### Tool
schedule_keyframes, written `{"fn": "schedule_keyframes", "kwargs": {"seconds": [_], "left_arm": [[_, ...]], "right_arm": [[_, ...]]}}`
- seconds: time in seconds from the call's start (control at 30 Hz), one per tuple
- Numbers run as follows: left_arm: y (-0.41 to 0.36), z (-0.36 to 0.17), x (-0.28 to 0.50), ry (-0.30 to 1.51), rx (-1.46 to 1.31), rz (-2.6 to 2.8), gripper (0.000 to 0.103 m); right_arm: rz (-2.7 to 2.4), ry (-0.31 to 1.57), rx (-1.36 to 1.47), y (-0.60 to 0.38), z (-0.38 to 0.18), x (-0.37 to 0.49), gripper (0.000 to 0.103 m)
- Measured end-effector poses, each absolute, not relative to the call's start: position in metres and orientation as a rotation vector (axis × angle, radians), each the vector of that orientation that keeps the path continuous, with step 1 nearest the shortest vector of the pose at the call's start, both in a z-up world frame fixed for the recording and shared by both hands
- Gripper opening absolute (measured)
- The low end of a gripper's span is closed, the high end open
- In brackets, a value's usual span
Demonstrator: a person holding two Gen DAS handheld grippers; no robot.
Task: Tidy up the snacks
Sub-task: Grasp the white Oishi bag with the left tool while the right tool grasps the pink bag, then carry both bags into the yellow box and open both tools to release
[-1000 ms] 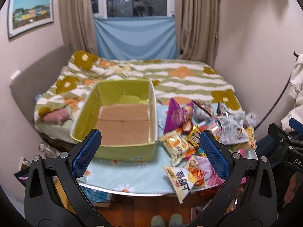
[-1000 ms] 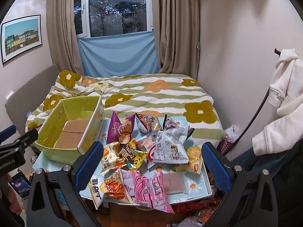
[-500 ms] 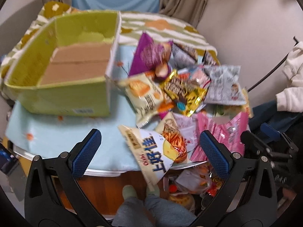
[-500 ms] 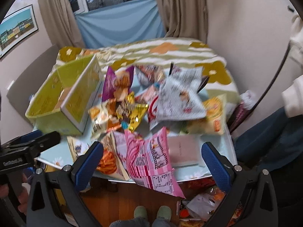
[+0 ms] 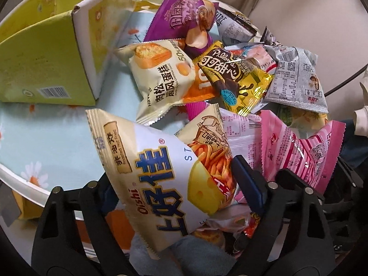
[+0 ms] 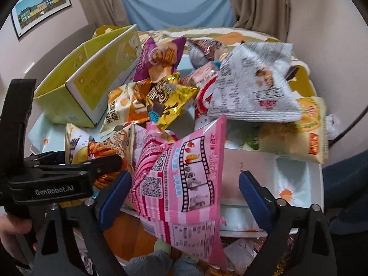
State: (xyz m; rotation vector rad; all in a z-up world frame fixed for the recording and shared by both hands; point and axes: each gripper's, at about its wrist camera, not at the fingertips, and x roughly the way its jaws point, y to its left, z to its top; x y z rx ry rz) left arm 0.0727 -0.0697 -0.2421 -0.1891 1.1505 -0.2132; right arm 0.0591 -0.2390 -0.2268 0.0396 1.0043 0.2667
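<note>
Over the table edge, both hand-held grippers close, left around the cheese bag, right around the pink bag.

A framed picture hangs on the wall left of beige curtains and blue cloth.

Soft indoor light, foil glare, motion blur right view, fisheye edges dark.

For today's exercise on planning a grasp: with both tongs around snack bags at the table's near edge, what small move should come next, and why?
Probably finish closing. The left tongs are closing around the white Oishi bag, the right tongs around the pink bag; neither visibly pinches yet.
</note>
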Motion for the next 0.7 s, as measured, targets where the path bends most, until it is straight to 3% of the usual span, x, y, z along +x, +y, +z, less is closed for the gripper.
{"fn": "schedule_keyframes", "kwargs": {"seconds": [0.27,0.7], "left_arm": [[-0.067,-0.239,0.071,1.146,-0.191,-0.171,0.07],[-0.061,-0.224,0.062,1.119,-0.177,-0.148,0.062]], "right_arm": [[0.339,1.031,0.022,-0.233,-0.242,0.072,0.078],[0.378,1.044,0.014,-0.225,-0.238,0.081,0.057]]}}
